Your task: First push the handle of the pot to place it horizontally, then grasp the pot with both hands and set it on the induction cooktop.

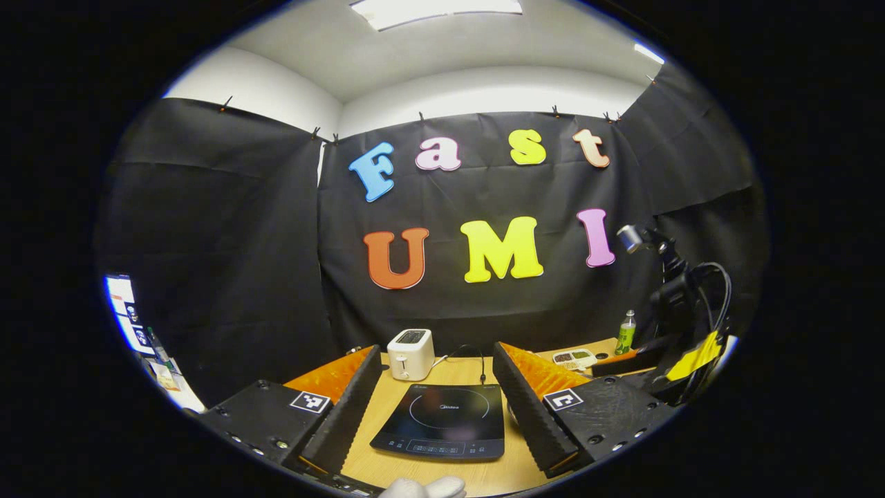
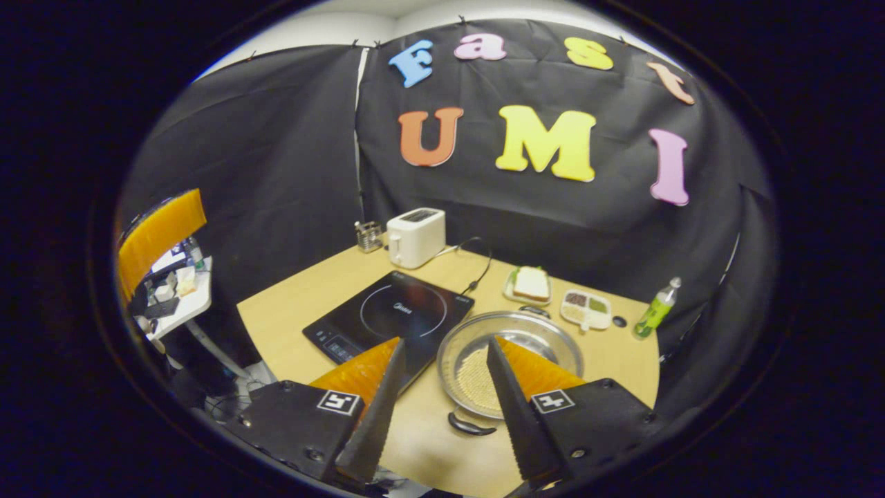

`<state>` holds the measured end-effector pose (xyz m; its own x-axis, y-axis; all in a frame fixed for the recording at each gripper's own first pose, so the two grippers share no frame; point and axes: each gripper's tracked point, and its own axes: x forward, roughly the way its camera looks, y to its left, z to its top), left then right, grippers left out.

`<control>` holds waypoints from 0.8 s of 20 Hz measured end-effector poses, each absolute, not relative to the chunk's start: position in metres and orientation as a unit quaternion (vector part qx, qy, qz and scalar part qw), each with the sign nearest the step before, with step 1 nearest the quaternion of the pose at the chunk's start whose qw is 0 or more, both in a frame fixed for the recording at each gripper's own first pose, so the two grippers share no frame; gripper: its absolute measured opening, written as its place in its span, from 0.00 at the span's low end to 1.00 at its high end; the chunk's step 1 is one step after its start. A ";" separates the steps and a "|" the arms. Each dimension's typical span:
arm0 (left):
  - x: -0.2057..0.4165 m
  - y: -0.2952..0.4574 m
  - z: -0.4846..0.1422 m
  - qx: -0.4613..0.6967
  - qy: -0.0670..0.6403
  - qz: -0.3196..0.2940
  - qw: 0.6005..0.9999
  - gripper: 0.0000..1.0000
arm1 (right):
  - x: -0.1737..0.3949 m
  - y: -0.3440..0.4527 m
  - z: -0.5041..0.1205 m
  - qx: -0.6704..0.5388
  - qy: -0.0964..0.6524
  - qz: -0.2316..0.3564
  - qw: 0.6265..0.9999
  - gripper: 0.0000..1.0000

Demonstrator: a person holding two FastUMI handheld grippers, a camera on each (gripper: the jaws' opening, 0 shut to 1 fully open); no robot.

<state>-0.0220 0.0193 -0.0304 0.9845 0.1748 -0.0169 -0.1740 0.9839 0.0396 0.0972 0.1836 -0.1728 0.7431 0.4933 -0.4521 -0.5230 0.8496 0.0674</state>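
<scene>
**Both claws apart, pot not yet on cooktop**

Left gripper view: left gripper (image 1: 435,415) is hovering w/ fingers apart, gripping nothing, over the induction cooktop (image 1: 446,422). Toaster (image 1: 411,354) is sitting just beyond. Cooktop logo too small to read.

Right gripper view: right gripper (image 2: 442,408) is also hanging apart, empty. Pot (image 2: 511,360) is sitting just right of the cooktop, one dark handle (image 2: 471,425) near, another far. Risk, imo: an off-centre push slides the pot into the cooktop edge instead of turning it.

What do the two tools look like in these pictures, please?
Each tool, the left tool and the right tool, has two long wedge-shaped fingers with ridged, saw-toothed inner faces. The fingers sit on black blocks with screws, and each block bears a small square black-and-white marker. The left tool view also shows a white glove at the bottom edge.
</scene>
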 end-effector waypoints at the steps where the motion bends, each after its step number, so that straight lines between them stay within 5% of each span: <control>1: -0.023 0.019 -0.034 0.016 0.013 0.091 0.996 0.96 | 0.100 0.188 -0.190 -0.031 0.256 0.274 0.927 0.63; 6: -0.030 0.024 -0.047 0.020 0.032 0.114 0.993 0.96 | 0.112 0.204 -0.264 -0.040 0.339 0.277 0.898 0.16; 8: -0.032 0.027 -0.052 0.021 0.038 0.124 0.991 0.96 | 0.113 0.205 -0.294 -0.034 0.376 0.274 0.885 0.17; 11: -0.035 0.031 -0.056 0.023 0.045 0.135 0.989 0.96 | 0.115 0.203 -0.329 -0.031 0.414 0.268 0.870 0.04; 16: -0.025 0.040 -0.059 0.024 0.053 0.142 0.988 0.96 | 0.128 0.195 -0.357 -0.029 0.445 0.242 0.861 0.04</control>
<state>-0.0250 0.0395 -0.0589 0.9543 0.2825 -0.0977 -0.2774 0.9587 0.0628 0.1282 0.1949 -0.3573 0.4858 0.3917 -0.7814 -0.4433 0.8809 0.1660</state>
